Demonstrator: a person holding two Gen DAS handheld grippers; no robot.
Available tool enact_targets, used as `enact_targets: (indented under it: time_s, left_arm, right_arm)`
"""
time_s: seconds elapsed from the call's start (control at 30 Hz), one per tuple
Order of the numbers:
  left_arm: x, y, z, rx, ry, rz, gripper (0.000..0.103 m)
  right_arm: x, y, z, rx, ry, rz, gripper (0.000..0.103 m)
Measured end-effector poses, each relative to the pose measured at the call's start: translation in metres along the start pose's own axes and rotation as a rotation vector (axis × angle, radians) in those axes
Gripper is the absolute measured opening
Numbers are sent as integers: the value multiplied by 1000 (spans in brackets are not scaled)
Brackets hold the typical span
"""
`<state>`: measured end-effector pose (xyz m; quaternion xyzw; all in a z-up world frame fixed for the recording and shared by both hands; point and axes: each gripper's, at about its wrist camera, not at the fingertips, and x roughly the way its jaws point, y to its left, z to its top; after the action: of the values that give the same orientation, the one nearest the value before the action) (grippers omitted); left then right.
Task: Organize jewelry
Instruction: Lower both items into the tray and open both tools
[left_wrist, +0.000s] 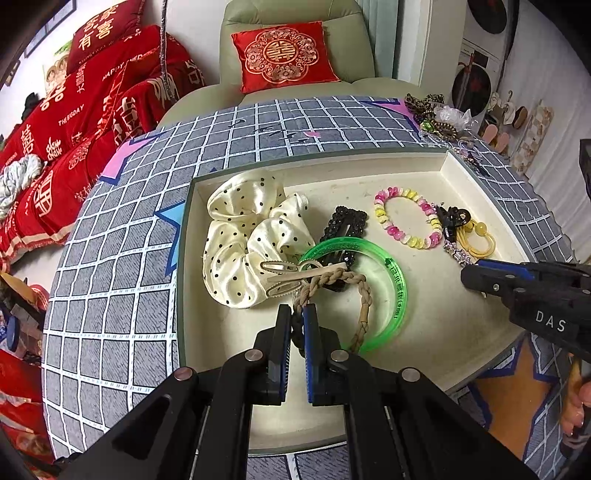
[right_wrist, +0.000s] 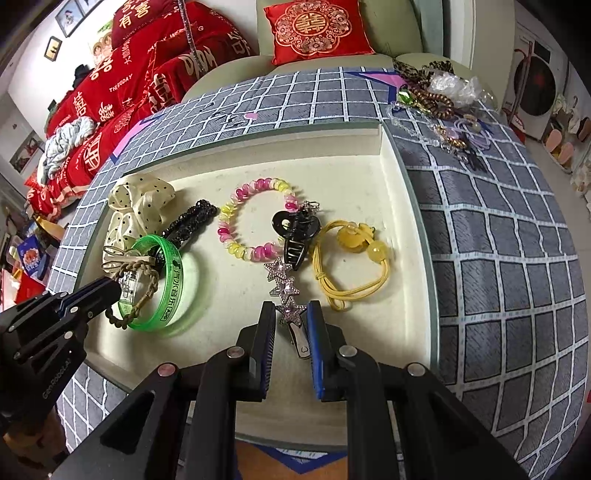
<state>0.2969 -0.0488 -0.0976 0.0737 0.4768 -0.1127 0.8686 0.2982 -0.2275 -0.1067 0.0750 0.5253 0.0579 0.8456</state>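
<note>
**Two grippers reach down into the jewelry tray**

A round table with a grey checked cloth stands in front of a pale green sofa that has a red cushion on it. On the cloth sits a shallow cream tray, and everything below is told from that tray.

Both grippers tilt steeply down into the near half of the tray. The left gripper comes in at the near left side. Its jaws are clenched on a braided tan hair tie, which loops across a clear green bangle. Just behind the bangle lie a cream dotted scrunchie and a black sparkly clip.

The right gripper comes in near the middle of the tray's front edge. Its jaws are nearly closed, grasping a silver star hair clip (three pink stars in a row). The clip's far end reaches toward a black claw clip in the middle of the tray. A pink and yellow bead bracelet lies just left of that claw clip, and a yellow hair tie lies just right of it.

Past the tray's far right corner, a pile of loose jewelry rests on the cloth.
</note>
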Motion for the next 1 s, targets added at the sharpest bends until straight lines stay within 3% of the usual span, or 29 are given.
enact_targets:
  time_s: [0.37, 0.6, 1.0]
  left_arm:
    - [-2, -4, -3, 16, 0, 29, 14]
    - [-5, -4, -3, 15, 9, 52, 15]
    - [-9, 0, 0, -10, -1, 55, 15]
  right_arm:
    - [1, 4, 0, -13, 2, -16, 20]
    - [0, 8, -1, -19, 16, -1, 38]
    - [-22, 2, -2, 12, -21, 21, 41]
